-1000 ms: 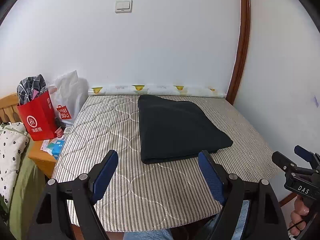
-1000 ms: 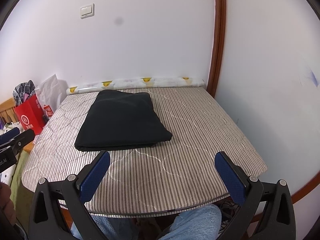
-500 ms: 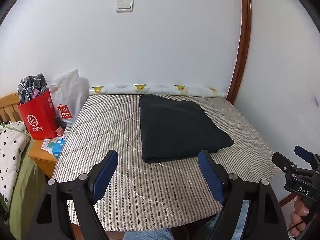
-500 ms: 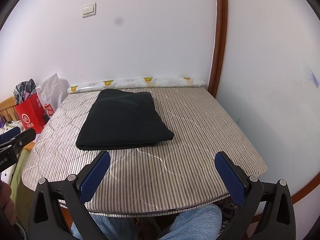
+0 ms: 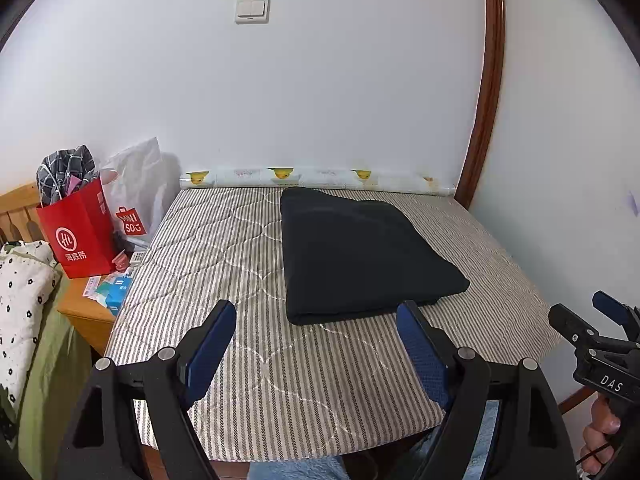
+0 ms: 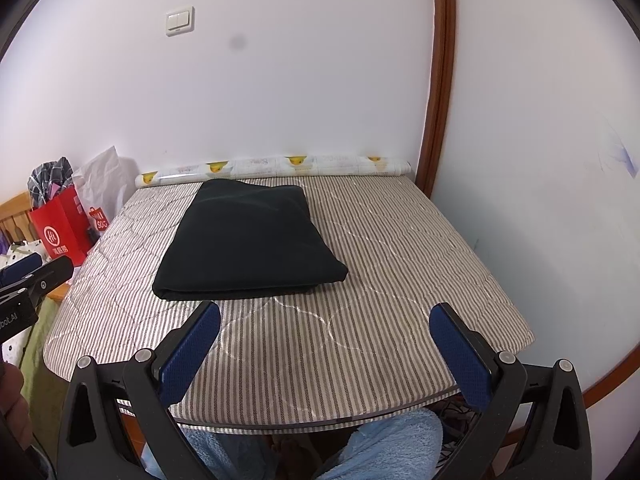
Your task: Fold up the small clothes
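Folded garment: a dark cloth is lying flat on the striped mattress, toward the wall.
Left claw: is hovering released, jaws wide, just short of the cloth's near edge, touching nothing.
Right claw: is hanging released over bare mattress, the cloth lying ahead and left.
Surroundings: a red bag is standing beside the mattress.

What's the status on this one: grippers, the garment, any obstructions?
Left gripper and right gripper open, empty. Black garment folded on striped mattress. Nothing in the way.
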